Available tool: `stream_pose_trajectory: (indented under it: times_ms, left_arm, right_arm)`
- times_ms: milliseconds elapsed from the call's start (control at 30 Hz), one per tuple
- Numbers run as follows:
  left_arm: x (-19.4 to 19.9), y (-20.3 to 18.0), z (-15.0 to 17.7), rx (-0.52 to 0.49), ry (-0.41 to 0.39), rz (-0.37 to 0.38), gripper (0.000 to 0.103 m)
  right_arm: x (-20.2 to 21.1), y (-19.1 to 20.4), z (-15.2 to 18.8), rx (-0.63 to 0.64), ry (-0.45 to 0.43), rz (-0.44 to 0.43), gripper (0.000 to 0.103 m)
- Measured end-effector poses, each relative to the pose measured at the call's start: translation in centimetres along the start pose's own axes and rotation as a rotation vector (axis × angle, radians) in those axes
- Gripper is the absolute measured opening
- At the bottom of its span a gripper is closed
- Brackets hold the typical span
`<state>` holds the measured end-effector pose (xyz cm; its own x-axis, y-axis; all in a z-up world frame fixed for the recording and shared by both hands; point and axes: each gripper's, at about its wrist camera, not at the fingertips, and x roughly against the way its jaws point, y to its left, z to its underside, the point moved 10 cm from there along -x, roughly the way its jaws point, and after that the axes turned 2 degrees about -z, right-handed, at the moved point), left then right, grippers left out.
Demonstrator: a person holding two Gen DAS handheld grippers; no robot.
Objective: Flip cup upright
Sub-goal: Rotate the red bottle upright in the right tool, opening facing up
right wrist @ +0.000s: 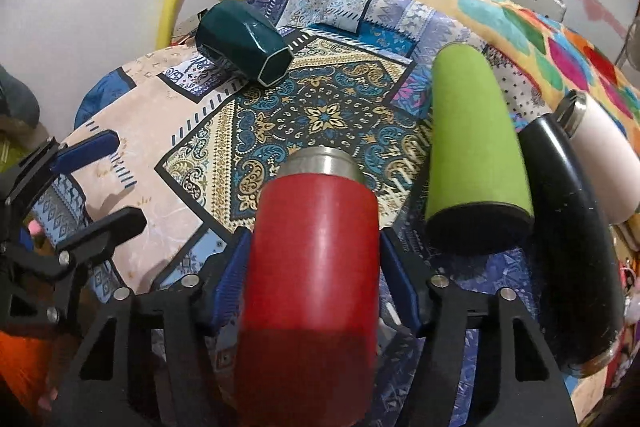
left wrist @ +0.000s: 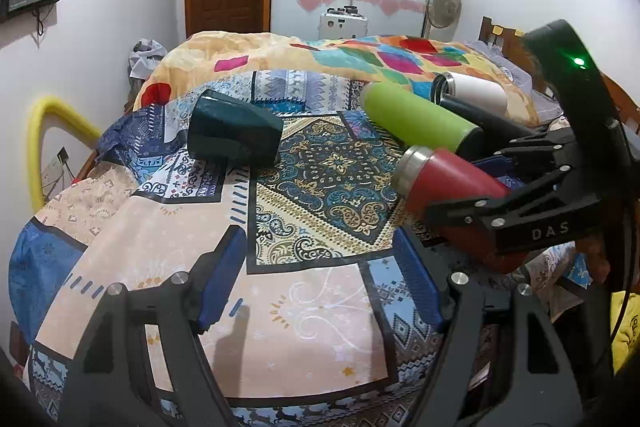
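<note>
Left gripper, lower frame in its own view, gapes over the patterned bedsheet. Right view: right gripper clamps the lying red steel-rimmed cup, bottom centre, steel mouth pointing away.

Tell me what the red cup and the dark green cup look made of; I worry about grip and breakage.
Red cup: likely steel, a bare brushed-metal band at its mouth, under a matte red coat. Dark green cup: possibly glazed ceramic or hard plastic, glossy faceted sides with pale highlights along the edges.
</note>
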<state>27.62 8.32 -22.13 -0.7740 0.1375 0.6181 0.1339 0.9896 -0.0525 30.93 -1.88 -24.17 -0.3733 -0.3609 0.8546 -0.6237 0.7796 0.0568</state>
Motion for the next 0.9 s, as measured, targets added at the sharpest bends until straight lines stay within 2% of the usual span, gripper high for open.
stream_pose_trajectory:
  times_ms: [400, 667, 900]
  left_arm:
    - [2.3, -1.5, -1.9, 0.003, -0.045, -0.010, 0.076]
    - [3.7, -2.7, -3.2, 0.012, -0.083, 0.000, 0.076]
    - [4.0, -4.0, -3.7, 0.016, -0.096, 0.039, 0.076]
  right_arm:
    - [6.5, -0.5, -0.3, -0.024, -0.218, -0.009, 0.059]
    - [8.0, -0.9, -0.4, -0.020, -0.301, 0.026, 0.059]
    - [8.6, -0.9, -0.3, -0.008, -0.331, 0.026, 0.059]
